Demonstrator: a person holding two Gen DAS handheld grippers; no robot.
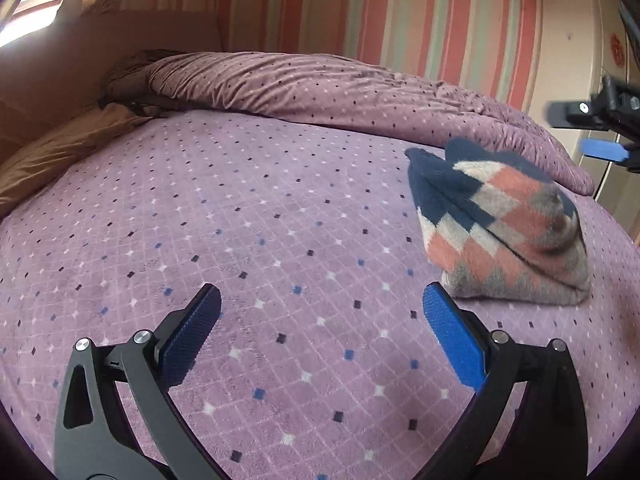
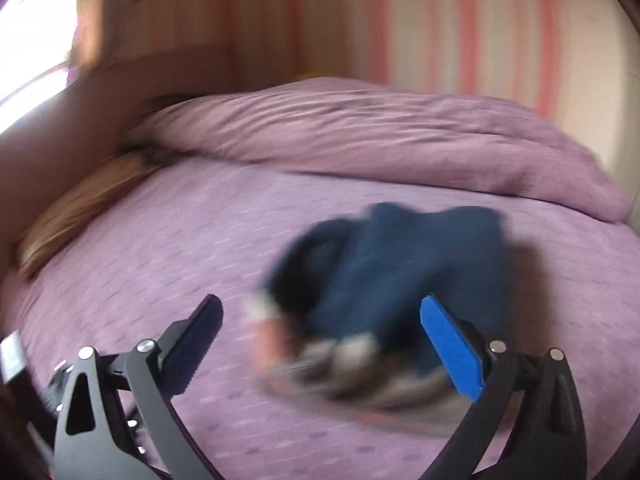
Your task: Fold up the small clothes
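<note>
both tongs empty over the bed

left tongs (image 1: 322,300) and right tongs (image 2: 320,312) gape wide, gripping nothing. the folded checked garment (image 1: 500,228) lies on the purple diamond-print bed (image 1: 240,240), right of the left tongs. a rumpled duvet (image 1: 320,84) lies behind, a brown pillow (image 1: 60,152) at left, a striped wall (image 1: 360,4) beyond.

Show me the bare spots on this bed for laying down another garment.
Widest free patch: bedspread between the brown pillow, the rumpled duvet and the folded checked garment. Crowded on the garment's side, where the right gripper hovers.
</note>
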